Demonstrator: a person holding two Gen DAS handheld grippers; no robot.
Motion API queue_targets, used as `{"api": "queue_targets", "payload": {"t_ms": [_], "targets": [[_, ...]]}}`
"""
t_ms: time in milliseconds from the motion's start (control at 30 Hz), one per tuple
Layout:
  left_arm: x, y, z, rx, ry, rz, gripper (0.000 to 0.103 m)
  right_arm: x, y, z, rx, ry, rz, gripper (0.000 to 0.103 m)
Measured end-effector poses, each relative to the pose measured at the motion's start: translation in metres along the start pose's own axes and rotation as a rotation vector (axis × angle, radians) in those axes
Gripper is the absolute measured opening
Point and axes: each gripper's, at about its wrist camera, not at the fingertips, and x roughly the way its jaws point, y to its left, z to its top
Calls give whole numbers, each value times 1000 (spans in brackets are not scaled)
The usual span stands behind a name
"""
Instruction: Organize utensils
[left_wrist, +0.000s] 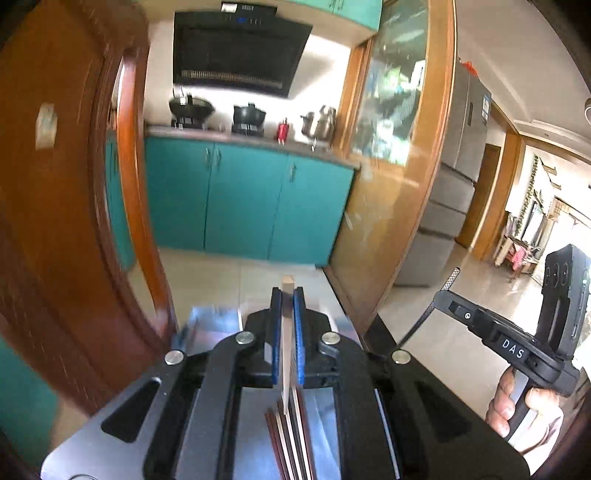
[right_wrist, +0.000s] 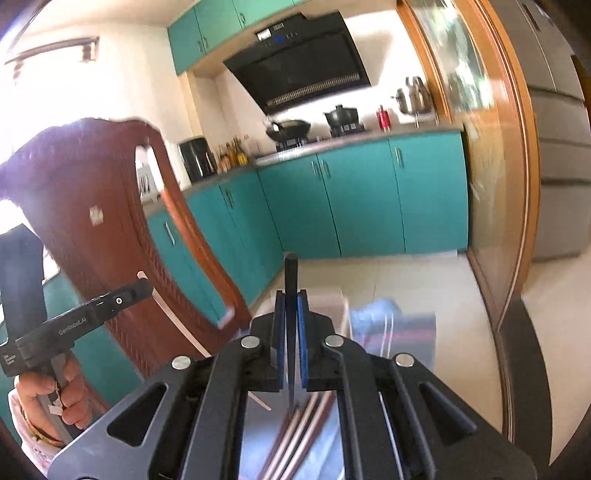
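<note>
Both hand-held grippers (left_wrist: 287, 295) (right_wrist: 291, 295) clamp chopsticks — pale (left_wrist: 286, 332), dark (right_wrist: 291, 280) — above open floor (left_wrist: 229, 273).

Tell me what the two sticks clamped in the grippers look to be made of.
Left gripper holds a pale chopstick: square, matte, cream end, likely light wood or bamboo, possibly plastic. Right gripper holds a dark chopstick: square, near-black, faint sheen, so lacquered wood or plastic; blur leaves it open.

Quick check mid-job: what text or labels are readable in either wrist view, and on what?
"DAS": on the right gripper's body, seen from the left wrist.
"GenRobot.AI": on the left gripper's body, seen from the right wrist.
Small white print at that gripper's rear end: too small to read.
Range hood panel and fridge sticker: blurred.
</note>
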Motion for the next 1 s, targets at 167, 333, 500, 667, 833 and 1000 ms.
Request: {"api": "queue_targets", "payload": {"t_ms": [167, 333, 500, 667, 833, 1000], "targets": [[18, -2, 52, -8, -76, 51, 7, 18, 3, 51, -14, -47, -29, 7], [40, 5, 75, -44, -155, 105, 7, 28, -5, 75, -14, -164, -78, 7], [76, 17, 43, -75, -104, 148, 7, 64, -28, 52, 26, -151, -117, 7], [90, 37, -1, -142, -64, 150, 7, 93, -53, 5, 86, -69, -130, 7], [88, 39, -23, -138, -65, 142, 13, 88, -57, -13, 80, -76, -150, 19], [50, 38, -52, -143, -148, 117, 37, 40, -59, -39, 58, -164, -136, 30]]}}
